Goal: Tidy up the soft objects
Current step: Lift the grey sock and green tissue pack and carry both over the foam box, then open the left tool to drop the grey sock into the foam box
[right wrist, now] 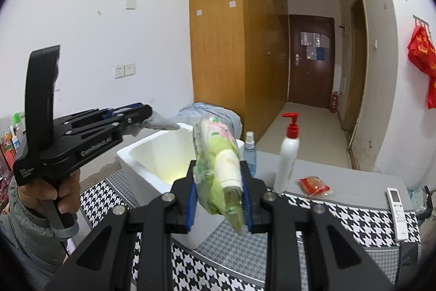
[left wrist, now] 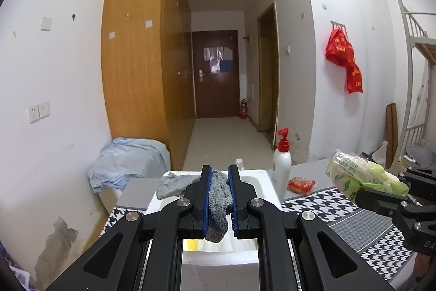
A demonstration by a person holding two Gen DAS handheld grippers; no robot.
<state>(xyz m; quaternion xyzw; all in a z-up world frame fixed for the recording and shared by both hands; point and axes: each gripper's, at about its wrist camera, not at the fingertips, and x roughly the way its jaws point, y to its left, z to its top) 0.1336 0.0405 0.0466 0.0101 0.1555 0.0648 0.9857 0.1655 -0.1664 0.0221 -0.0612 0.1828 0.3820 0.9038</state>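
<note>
Grey cloth (left wrist: 218,198) clamped between left fingers (left wrist: 206,190)

Both grippers clamp tight, the left gripper (left wrist: 220,182) (gripped by a hand (right wrist: 51,198)) beside the right gripper (right wrist: 219,182).

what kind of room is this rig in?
Probably a dorm-style bedroom or small flat. A metal bunk bed stands at the right edge, tall wooden wardrobes line a hallway to a dark entry door, and a fire extinguisher sits beside that door.
</note>
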